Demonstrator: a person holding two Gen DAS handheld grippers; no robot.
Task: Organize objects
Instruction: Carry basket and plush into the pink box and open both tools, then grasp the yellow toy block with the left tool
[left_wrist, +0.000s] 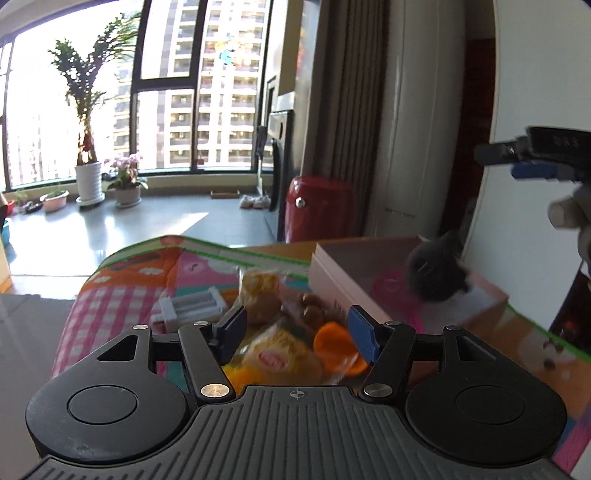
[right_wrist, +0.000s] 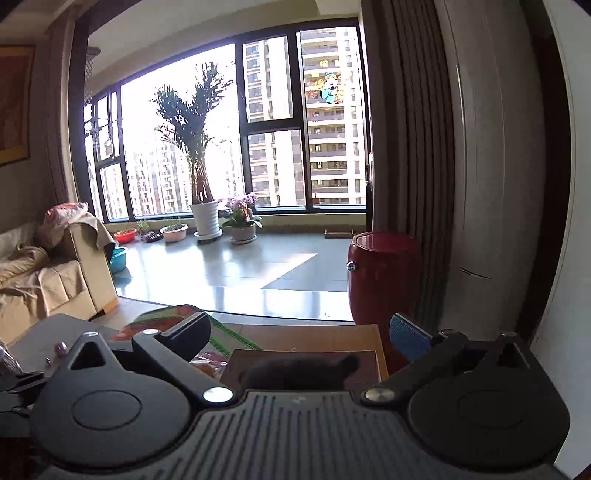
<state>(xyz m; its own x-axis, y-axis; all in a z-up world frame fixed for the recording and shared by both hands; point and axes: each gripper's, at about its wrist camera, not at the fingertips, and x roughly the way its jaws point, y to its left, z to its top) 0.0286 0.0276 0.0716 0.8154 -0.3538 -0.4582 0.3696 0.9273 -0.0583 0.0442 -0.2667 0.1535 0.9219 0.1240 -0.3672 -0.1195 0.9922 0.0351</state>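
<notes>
Left gripper (left_wrist: 295, 334) fingers wide, straddling the snack bags (left_wrist: 291, 343) beside the pink box (left_wrist: 332, 269). Right gripper (right_wrist: 299, 341) wide, empty, above the box; dark fuzzy thing (left_wrist: 437, 271) sits blurred inside it. Risk: slick crinkly bags slide out of a shallow pinch, or the gripper clips the box wall.

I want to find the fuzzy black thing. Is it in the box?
In. The fuzzy black thing sits inside the open pink box.

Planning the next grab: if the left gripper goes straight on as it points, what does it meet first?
Most likely the clear snack bag, already lying between the open left gripper's fingers; depth is hard to judge.
</notes>
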